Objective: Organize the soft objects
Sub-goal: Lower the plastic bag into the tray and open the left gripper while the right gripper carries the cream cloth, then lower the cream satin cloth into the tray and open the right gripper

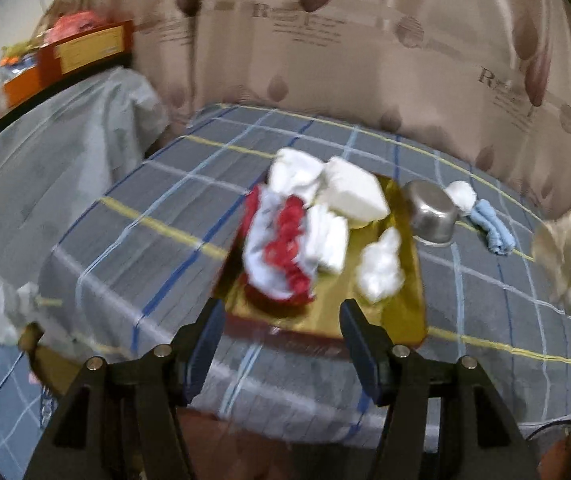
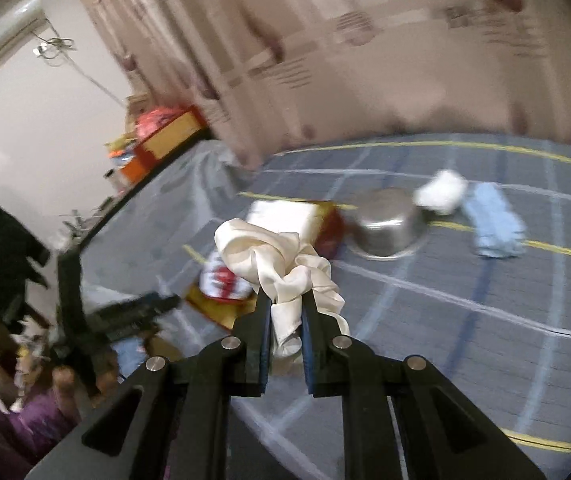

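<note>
Plaid grey bedspread (image 1: pixel 133 240) with blue, white and yellow lines. Steel pot (image 1: pixel 433 212) sits on it. Beige patterned curtain (image 1: pixel 365 60) hangs behind. Red-and-yellow carton (image 1: pixel 89 46) on a dark ledge at left, clutter beside it.

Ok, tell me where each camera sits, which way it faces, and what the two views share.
Left wrist: behind the open, empty left tongs, facing the gold tray of soft items on the grey checked bedcover; both fingers show.
Right wrist: behind the right tongs, shut on a crumpled cream satin cloth, facing left across the bed; the left tongs appear at left.
Shared: tray, upturned steel bowl, light blue rolled cloth.
</note>
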Demonstrator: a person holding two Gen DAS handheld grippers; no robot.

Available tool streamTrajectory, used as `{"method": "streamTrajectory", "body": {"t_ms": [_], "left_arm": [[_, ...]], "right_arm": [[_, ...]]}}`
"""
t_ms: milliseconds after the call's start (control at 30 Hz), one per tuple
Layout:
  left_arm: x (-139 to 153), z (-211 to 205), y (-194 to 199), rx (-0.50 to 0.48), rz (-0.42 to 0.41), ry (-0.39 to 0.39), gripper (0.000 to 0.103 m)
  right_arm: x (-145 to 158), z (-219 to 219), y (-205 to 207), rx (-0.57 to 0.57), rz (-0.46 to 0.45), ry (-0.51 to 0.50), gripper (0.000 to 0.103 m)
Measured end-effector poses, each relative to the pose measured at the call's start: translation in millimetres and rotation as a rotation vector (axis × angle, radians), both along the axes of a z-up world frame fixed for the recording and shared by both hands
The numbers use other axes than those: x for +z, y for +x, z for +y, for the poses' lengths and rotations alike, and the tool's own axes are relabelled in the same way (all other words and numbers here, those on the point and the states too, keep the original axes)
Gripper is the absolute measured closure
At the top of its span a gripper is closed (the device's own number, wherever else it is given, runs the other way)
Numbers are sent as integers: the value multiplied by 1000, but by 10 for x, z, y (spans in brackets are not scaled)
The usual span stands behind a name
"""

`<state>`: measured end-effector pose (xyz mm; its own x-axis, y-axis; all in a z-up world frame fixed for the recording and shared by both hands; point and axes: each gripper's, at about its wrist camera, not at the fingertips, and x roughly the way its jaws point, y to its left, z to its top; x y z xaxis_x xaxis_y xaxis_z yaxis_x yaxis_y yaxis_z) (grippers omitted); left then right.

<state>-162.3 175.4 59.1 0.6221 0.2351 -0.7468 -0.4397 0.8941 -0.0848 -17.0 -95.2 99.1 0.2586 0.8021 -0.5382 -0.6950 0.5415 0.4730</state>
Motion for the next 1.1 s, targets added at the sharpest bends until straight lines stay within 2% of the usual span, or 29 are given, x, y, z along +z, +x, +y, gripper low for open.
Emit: {"method": "streamTrajectory", "body": {"t_ms": [133, 233, 433, 567, 767, 1100], "left_arm": [[-5, 9, -222, 61, -13, 48, 42], [6, 21, -278, 112, -6, 140, 42], [38, 124, -345, 123, -32, 147, 42], [36, 139, -320, 110, -16, 157, 42], [34, 193, -302, 100, -8, 141, 42], [-53, 265, -264, 119, 43, 107, 42]], "right_arm": [[-16, 503, 15, 74, 22, 0, 89], [-94, 893, 68, 114, 30, -19, 89], [-401, 1559, 139, 142, 14, -139, 88], [-623, 1760, 123, 147, 35, -181, 88], [-702, 1916, -11, 169, -38, -265, 87], [-804, 2013, -100, 195, -57, -316, 84]]}}
